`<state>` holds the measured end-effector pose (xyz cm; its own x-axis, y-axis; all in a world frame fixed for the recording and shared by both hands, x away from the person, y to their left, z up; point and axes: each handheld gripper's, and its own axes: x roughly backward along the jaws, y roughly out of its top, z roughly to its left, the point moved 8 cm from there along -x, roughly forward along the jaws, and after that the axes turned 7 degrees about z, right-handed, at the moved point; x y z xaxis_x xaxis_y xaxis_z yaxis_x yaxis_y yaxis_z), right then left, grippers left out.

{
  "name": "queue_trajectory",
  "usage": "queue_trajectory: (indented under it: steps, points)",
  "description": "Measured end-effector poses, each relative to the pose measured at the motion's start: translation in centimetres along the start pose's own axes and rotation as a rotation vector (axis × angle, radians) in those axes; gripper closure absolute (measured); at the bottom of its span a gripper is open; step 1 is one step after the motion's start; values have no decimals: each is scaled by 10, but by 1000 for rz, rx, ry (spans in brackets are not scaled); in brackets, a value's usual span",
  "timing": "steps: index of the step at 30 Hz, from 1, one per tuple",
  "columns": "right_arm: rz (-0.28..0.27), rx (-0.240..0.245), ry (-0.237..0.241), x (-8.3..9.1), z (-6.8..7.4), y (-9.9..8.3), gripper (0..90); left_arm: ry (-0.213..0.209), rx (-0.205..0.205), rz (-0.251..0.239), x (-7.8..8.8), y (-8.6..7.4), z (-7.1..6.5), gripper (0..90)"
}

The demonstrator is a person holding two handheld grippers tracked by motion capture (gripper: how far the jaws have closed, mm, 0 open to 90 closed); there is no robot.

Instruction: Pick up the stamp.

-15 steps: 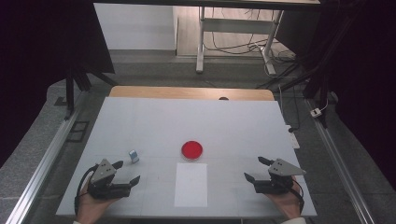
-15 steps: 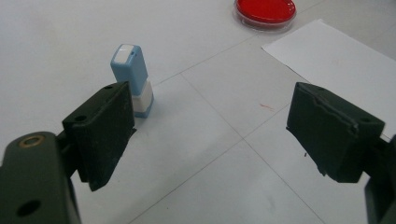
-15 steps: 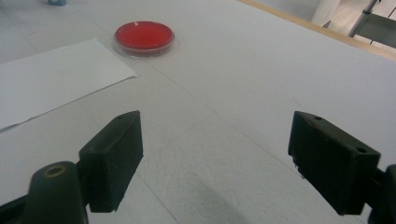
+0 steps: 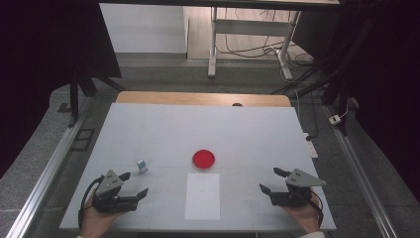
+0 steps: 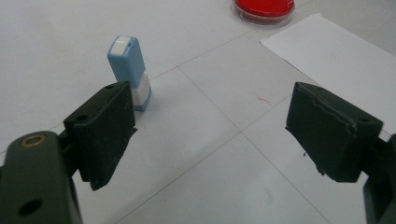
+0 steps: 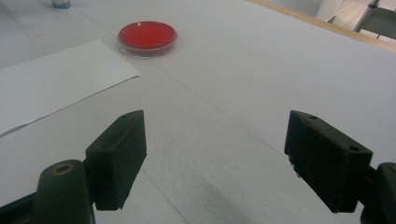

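1. Biggest thing first: the desk (image 4: 163,129), a wide white top with faint grid lines, a strip of wood along its far edge, metal rails down both sides.
2. On it lies the white sheet of paper (image 4: 203,196), flat at the near middle, squarely between the two hands and well apart from both.
3. Now the left gripper (image 4: 134,184), resting low at the near left corner in the person's hand. Jaws spread wide, nothing between the pads but bare desk.
4. Across the way, the right gripper (image 4: 270,180), near right corner, cradled in the other hand. It too stands wide open, and the right gripper view shows bare desk between its black pads.
5. The red dish (image 4: 203,158), round and shallow with a clear rim, sits just beyond the far edge of the paper, close to it. In the left gripper view it peeks in at the top edge; in the right gripper view it lies up and left of the jaws.
6. Smallest of all, the blue-and-white stamp (image 4: 142,165), standing upright on the desk just ahead of the left gripper. In the left gripper view it rises just behind the tip of the left-hand pad, outside the gap. Whether it touches that pad I cannot tell.
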<state>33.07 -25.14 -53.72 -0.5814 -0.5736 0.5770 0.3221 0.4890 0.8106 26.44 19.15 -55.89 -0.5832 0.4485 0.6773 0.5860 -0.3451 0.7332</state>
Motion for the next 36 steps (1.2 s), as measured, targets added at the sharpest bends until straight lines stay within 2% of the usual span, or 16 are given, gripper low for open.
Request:
queue_trajectory:
  steps: [20,26,32,36]
  points:
    - [-9,-8,-6,1,-1,-1,218,10,1,2,6,4,0,159]
    - [-13,-7,-1,0,1,0,221,25,11,1,12,10,2,161]
    - [-10,-1,0,-2,2,0,222,30,-5,13,15,19,3,167]
    - [1,-2,-7,-2,2,-1,223,18,-8,32,13,27,7,173]
